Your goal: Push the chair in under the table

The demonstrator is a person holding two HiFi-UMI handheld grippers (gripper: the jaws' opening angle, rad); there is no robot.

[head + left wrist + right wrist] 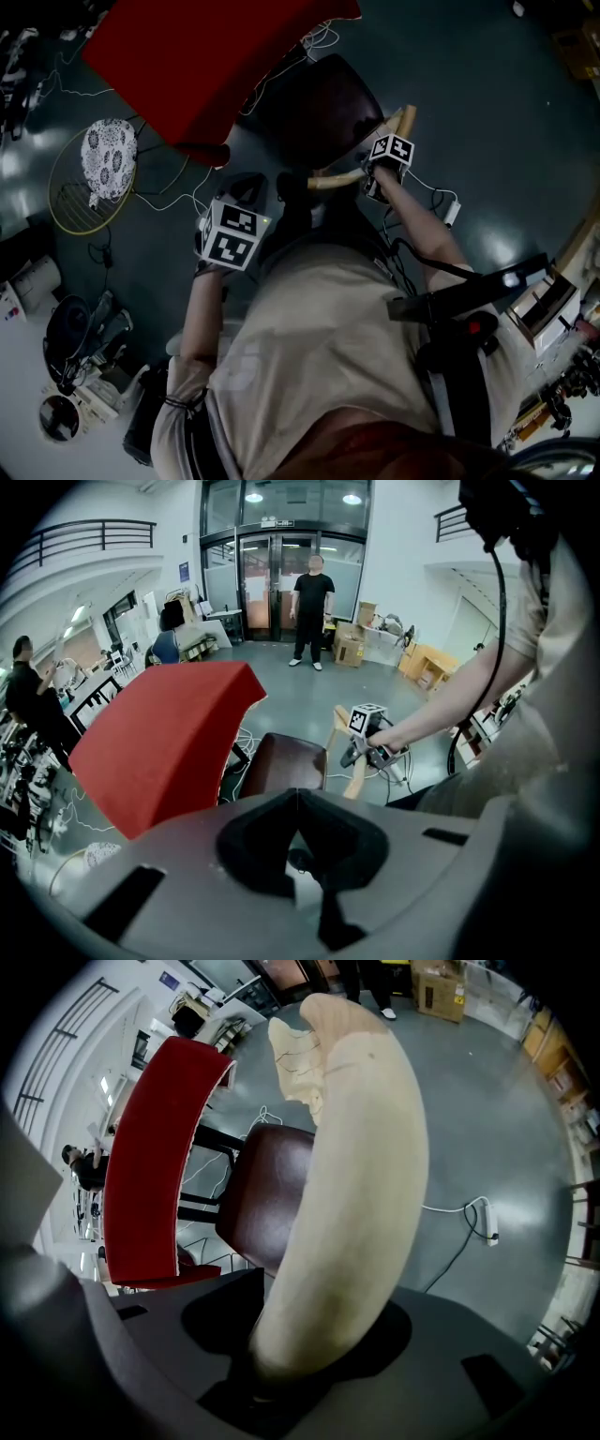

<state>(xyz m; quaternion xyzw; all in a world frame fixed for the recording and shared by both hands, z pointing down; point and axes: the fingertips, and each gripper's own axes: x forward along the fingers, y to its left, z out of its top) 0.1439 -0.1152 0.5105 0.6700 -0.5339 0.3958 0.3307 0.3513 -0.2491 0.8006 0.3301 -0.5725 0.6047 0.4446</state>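
My right gripper [373,178] is clamped on the chair's pale wooden back rail [356,1147]. The rail fills the gap between the jaws and curves away toward the top of the right gripper view. My left gripper [298,794] is closed tight on nothing. In the head view it hangs at centre, just beside the rail's lower-left end, and I cannot tell whether it touches.

The chair [319,112] stands in the upper middle of the head view. The left edge of its dark seat [286,761] is overlapped by the corner of the red table [206,56], which takes the upper left of the frame. So from my fingers the table lies up and to the left, beyond the seat. The rail's long axis runs across that line, from lower left to upper right.

I judge the push should go square to the rail, toward the upper left. Only my right hand is on the chair, near one end, so the chair may swing rather than slide straight.
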